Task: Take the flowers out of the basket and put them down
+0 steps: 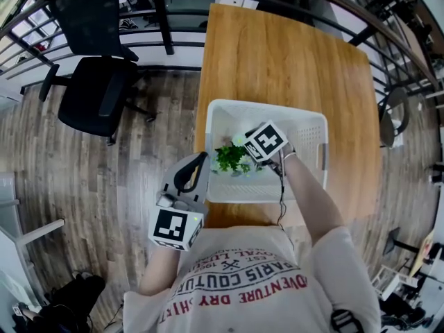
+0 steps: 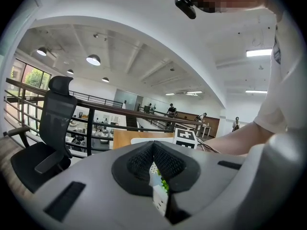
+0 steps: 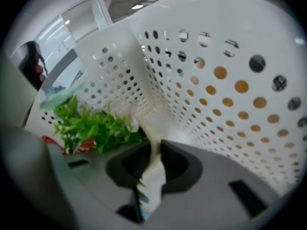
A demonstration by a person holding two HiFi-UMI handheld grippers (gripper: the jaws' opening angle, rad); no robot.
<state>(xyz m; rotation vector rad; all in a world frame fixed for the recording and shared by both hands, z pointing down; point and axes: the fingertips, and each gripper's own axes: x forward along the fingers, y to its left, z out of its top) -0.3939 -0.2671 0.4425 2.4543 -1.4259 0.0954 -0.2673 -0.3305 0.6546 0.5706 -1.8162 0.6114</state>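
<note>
Leafy green flowers with pale blooms lie at 8 o'clock in a perforated white plastic basket on the wooden tabletop. The right gripper has its fingers slightly parted and empty; the left gripper has its fingers clenched.

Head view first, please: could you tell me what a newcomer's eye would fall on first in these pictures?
Probably the white perforated basket on the wooden table, with green flowers at its left end. Next, the right gripper reaching into the basket beside them, while the left gripper hangs outside its left wall, tongs together.
</note>
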